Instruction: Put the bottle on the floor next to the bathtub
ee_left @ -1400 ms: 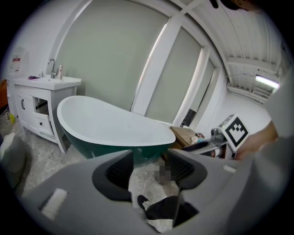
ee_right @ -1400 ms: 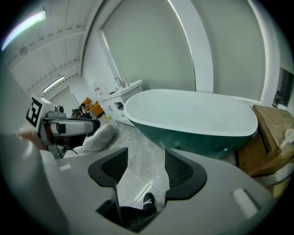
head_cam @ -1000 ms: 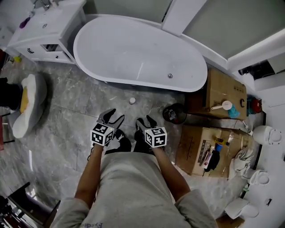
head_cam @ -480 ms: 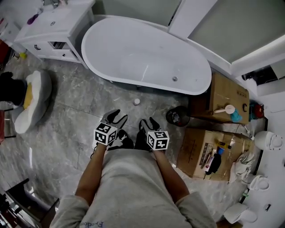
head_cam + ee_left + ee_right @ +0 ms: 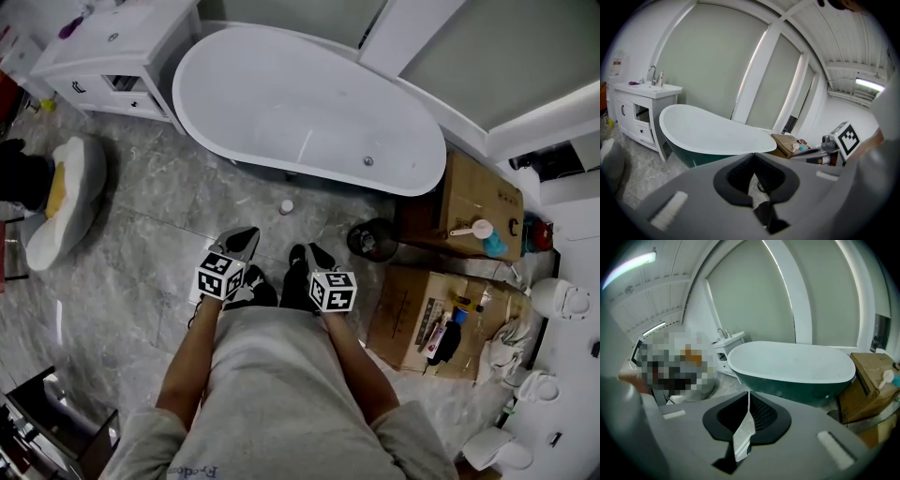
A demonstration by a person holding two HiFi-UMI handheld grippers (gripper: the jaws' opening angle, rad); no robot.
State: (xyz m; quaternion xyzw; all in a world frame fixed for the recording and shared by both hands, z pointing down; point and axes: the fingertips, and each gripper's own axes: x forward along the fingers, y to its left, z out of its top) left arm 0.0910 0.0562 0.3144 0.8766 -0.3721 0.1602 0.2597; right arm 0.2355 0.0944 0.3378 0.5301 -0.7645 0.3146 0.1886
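A small white bottle (image 5: 286, 206) stands upright on the grey marble floor, just in front of the white oval bathtub (image 5: 309, 103). Nothing touches it. My left gripper (image 5: 246, 236) is held low before the person's body, a little short of the bottle and to its left, jaws shut and empty. The right gripper (image 5: 309, 251) hangs beside it; its jaws are closing, tips meeting with nothing between them. The left gripper view looks over the closed left gripper (image 5: 753, 158) at the bathtub (image 5: 717, 136). In the right gripper view the right gripper (image 5: 748, 395) points at the bathtub (image 5: 792, 362).
A white vanity cabinet (image 5: 112, 52) stands left of the tub. A black bin (image 5: 373, 239) and cardboard boxes (image 5: 473, 197) with toiletries crowd the right side. A white cushion-like thing (image 5: 61, 211) lies on the floor at the left.
Both grippers' jaws, spread apart in the earlier frames, have come together. The bottle has stayed where it was on the floor by the tub.
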